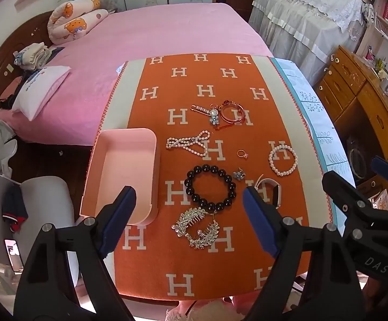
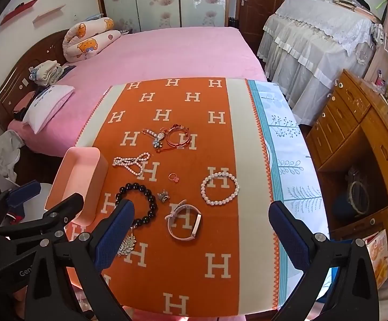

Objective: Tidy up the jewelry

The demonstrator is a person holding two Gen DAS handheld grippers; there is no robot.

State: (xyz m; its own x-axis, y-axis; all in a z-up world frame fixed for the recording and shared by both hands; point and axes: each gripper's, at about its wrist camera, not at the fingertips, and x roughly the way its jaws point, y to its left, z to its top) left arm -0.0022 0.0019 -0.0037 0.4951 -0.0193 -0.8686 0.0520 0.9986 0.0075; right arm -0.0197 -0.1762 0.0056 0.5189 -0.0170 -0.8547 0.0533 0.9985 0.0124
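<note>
Jewelry lies on an orange H-patterned cloth (image 1: 210, 262). A black bead bracelet (image 1: 210, 186), a silver hair comb (image 1: 197, 227), a pearl bracelet (image 1: 282, 160), a pearl necklace (image 1: 188, 143), a small ring (image 1: 241, 153), a small brooch (image 1: 239, 174), a pink watch (image 2: 184, 222) and rose-gold bangles (image 1: 232, 112) with a hair clip (image 1: 203, 109) are spread out. An empty pink box (image 1: 121, 171) stands at the left. My left gripper (image 1: 190, 220) is open above the comb. My right gripper (image 2: 200, 232) is open above the watch.
A pink bed (image 1: 151, 40) lies behind the table. A wooden dresser (image 2: 360, 144) stands at the right. A white-covered piece of furniture (image 2: 314, 40) is at the back right. The table's near edge (image 2: 194, 313) is close below the grippers.
</note>
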